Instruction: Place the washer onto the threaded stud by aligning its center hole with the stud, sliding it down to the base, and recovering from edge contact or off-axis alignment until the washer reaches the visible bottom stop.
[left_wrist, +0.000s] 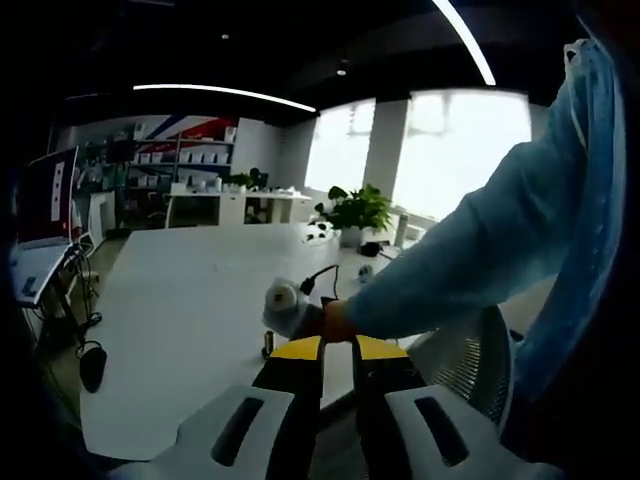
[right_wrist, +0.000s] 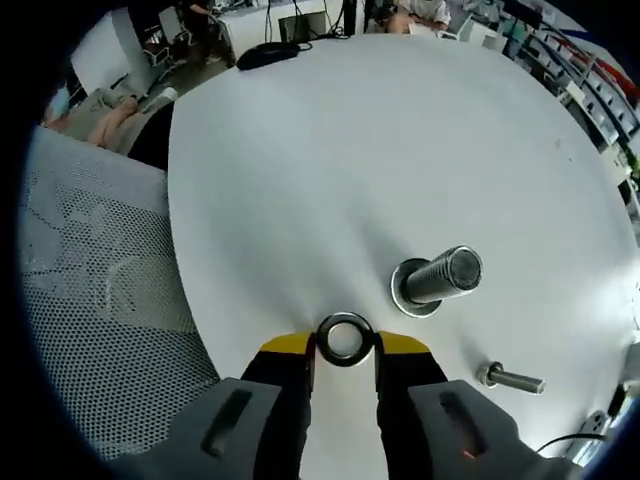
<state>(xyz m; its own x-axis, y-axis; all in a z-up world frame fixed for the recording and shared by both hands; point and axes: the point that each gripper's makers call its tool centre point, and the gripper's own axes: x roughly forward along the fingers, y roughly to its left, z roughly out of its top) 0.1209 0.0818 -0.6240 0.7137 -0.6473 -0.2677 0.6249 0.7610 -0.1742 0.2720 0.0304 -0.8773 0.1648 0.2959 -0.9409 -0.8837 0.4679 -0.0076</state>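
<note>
Right gripper view: right gripper (right_wrist: 344, 362) pinches the washer (right_wrist: 344, 339) lower centre (stud (right_wrist: 438, 278) upper right); left gripper (left_wrist: 336, 350) nearly closed, empty.

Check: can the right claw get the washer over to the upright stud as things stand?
Probably yes. The right claw holds the washer at its tips, and only bare table lies between it and the upright stud. The small bolt lies off to the side, out of the path.

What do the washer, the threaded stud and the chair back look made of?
Washer: metal by its look, a shiny grey ring. Threaded stud: dull grey metal, with fine ridges along its shaft. Chair back: pale mesh, probably plastic or fabric, dotted with small holes.
</note>
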